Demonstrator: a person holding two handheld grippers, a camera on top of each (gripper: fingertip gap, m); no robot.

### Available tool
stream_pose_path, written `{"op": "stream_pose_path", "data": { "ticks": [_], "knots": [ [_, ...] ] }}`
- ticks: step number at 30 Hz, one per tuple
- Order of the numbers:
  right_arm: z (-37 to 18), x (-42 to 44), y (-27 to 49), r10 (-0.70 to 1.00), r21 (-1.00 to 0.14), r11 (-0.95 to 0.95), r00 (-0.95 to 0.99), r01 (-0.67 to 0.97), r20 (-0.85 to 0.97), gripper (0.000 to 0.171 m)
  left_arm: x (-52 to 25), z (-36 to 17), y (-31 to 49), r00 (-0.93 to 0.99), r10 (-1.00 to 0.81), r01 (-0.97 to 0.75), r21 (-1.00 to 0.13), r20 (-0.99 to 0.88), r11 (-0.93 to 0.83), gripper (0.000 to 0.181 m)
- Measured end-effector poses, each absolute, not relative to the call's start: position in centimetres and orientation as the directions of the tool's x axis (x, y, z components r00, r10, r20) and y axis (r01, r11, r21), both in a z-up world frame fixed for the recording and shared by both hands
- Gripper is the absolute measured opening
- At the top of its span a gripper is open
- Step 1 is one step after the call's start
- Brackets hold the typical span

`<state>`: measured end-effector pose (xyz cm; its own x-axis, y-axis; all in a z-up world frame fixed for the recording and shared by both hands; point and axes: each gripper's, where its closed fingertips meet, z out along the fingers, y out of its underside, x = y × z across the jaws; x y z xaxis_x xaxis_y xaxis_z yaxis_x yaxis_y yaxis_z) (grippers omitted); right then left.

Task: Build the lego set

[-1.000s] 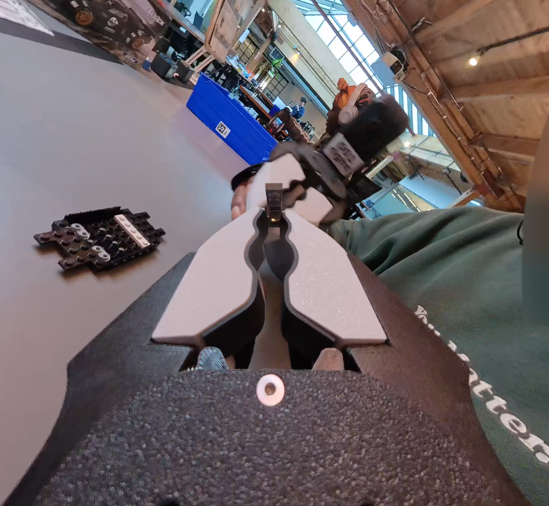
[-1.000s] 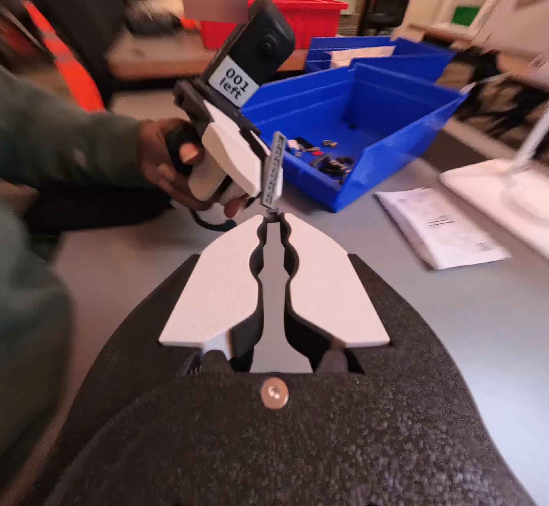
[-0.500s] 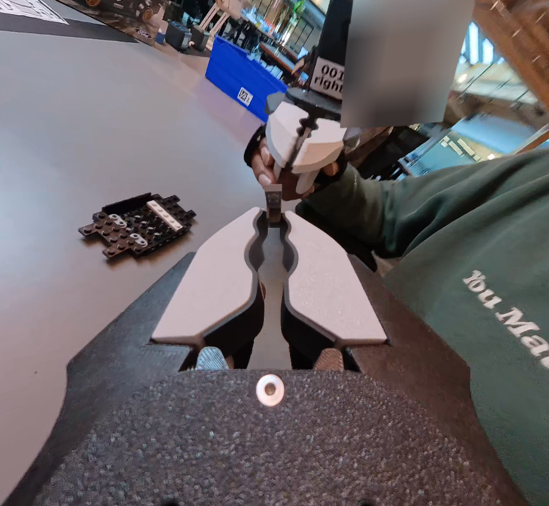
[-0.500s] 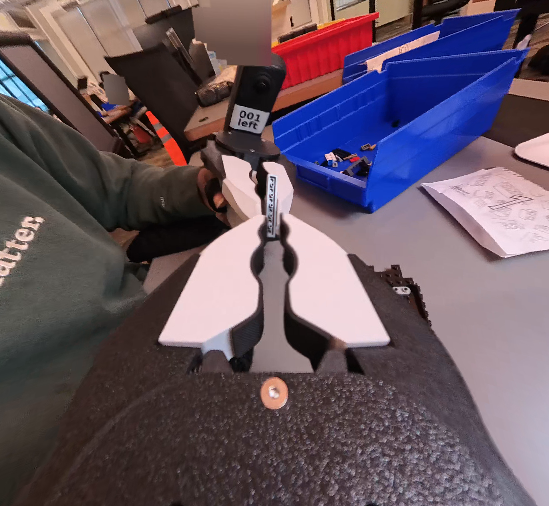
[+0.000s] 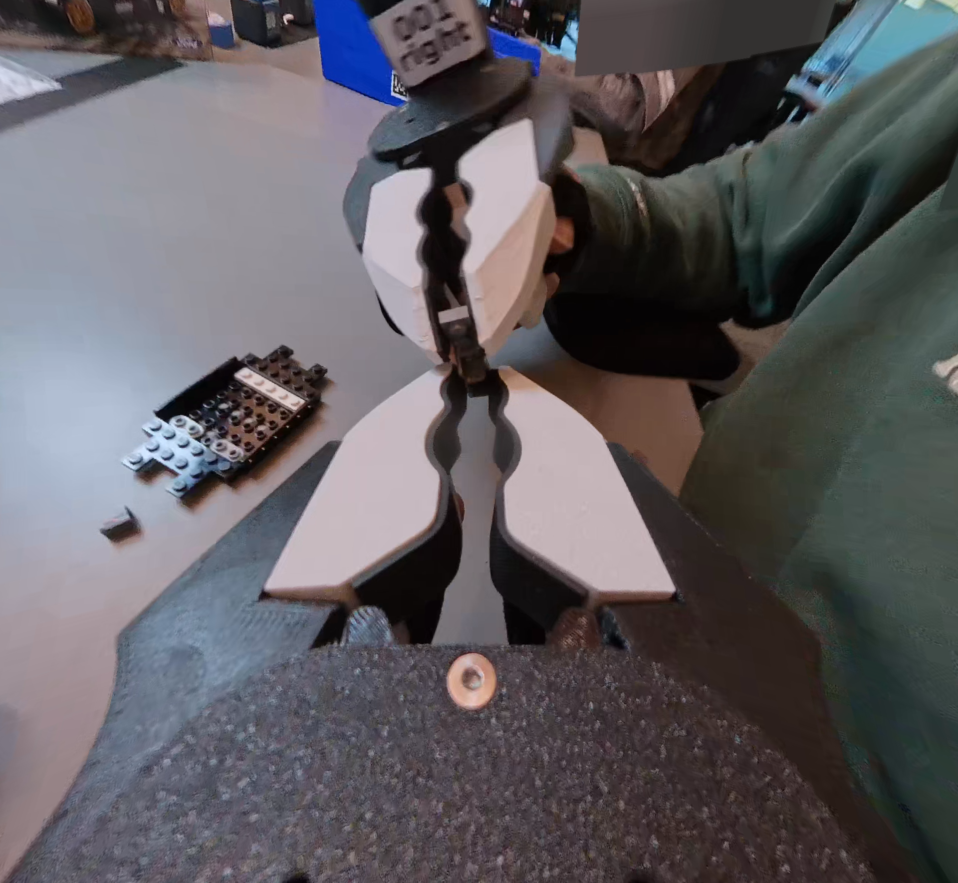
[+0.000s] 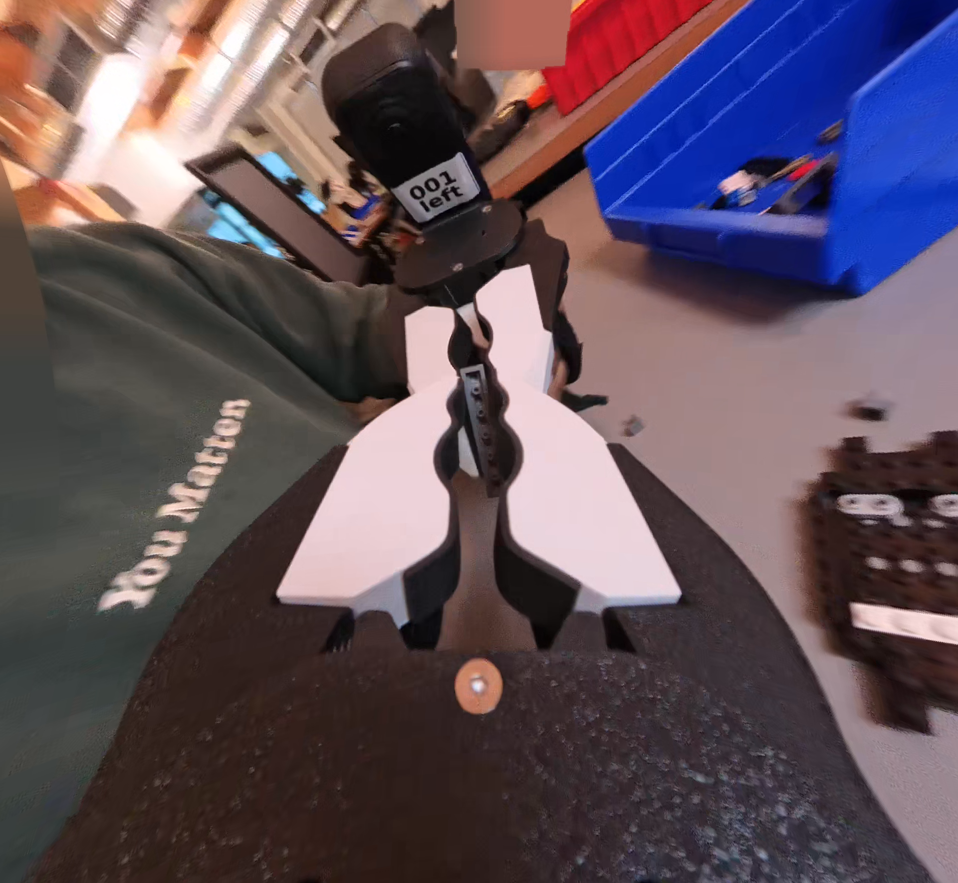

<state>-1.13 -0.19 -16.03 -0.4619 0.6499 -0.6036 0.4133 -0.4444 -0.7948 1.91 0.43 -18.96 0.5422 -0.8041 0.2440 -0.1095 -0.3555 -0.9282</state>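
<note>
A grey bench (image 5: 155, 215) in a busy workshop carries the scene, with a blue bin (image 6: 777, 173) of loose parts at the upper right of the right wrist view and a red bin (image 6: 648, 23) behind it. Above the bench, mid-frame in both views, the two grippers meet tip to tip. The left gripper (image 5: 473, 386) has its jaws clamped on the end of a small dark brick piece (image 5: 466, 365), and the right gripper (image 6: 479, 401) has its jaws pinched on a long dark studded strip (image 6: 482, 433) that runs back between them. The two pieces seem to touch at the tips, held end-on, probably so they line up. At the left of the left wrist view a black studded plate assembly (image 5: 233, 417) lies flat on the bench, a loose small brick (image 5: 120, 522) just below it. Green sleeves (image 5: 700, 236) frame the right edge.
</note>
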Motion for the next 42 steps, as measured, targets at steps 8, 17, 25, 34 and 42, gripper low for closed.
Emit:
{"op": "stream_pose_path", "data": {
  "ticks": [8,17,25,34,42],
  "knots": [
    [-16.6,-0.2,-1.6,0.309,-0.586,-0.563,-0.508,0.583,-0.804,0.008,3.1,-20.0,-1.2,0.468,-0.881,-0.270,-0.937,0.076,-0.224,0.009],
    [-15.3,-0.3,1.7,0.412,-0.643,-0.636,-0.517,0.427,-0.751,0.008,1.0,-19.3,0.0,0.527,-0.839,-0.194,-0.943,0.132,-0.271,0.009],
    [-14.1,-0.4,4.7,0.567,-0.722,-0.640,-0.472,0.264,-0.675,0.008,-18.1,-17.5,6.8,0.992,-0.067,-0.125,-0.922,-0.108,-0.368,0.011],
    [-14.7,-0.7,4.2,0.587,-0.737,-0.617,-0.463,0.274,-0.664,0.008,-15.5,-21.3,6.7,0.964,-0.223,-0.242,-0.837,-0.147,-0.491,0.070],
    [-14.8,-0.8,3.7,0.569,-0.731,-0.620,-0.477,0.287,-0.670,0.008,-18.2,-19.5,7.3,0.930,-0.075,-0.356,-0.832,-0.360,-0.426,0.031]
  ]
}}
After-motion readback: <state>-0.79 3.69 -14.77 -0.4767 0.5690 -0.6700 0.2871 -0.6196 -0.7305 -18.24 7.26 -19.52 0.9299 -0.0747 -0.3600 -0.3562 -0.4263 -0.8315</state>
